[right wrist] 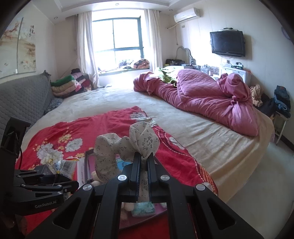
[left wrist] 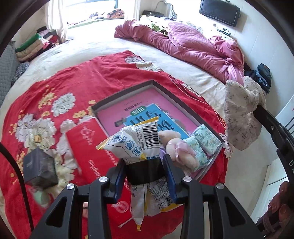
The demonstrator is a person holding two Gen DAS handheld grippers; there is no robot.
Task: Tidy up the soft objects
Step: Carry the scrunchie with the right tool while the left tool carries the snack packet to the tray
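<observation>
1. a wide bed (right wrist: 183, 128) with a cream cover fills the room, a rumpled pink quilt (right wrist: 198, 95) on it.
2. bright daylight comes through a curtained window (right wrist: 117, 42).
3. a television (right wrist: 227, 44) and an air conditioner (right wrist: 187, 15) hang on the pale wall.
4. a grey padded headboard (right wrist: 22, 103) stands at left.

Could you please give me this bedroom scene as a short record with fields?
surface: bed covered by a red floral blanket
container: shallow grey-rimmed box with a pink printed base, lying on the blanket
in box: pale pink plush toy; teal patterned soft packets
left gripper: shut on a white plastic snack packet with a barcode, held above the box's near end
right gripper: shut on a bunched cream floral cloth
beside box: red flat carton; dark grey cube box
</observation>
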